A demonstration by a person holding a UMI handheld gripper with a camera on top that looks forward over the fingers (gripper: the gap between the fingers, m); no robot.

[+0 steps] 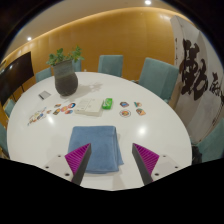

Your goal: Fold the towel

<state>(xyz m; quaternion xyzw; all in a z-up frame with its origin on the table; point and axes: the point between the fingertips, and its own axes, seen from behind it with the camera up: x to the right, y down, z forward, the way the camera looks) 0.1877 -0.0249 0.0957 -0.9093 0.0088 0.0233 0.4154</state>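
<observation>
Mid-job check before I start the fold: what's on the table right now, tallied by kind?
Blue towel, just ahead of the open gripper: 1
Potted plant: 1
Green packet: 1
White cup: 1
Small flat items such as cards or coasters, too small to identify, roughly: 8
Total: about 12 things on the white table.

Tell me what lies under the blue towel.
The blue cloth towel lies flat on the round white table, ahead of the open tool. Only tabletop shows around its edges; anything beneath the towel is covered and cannot be seen.
</observation>
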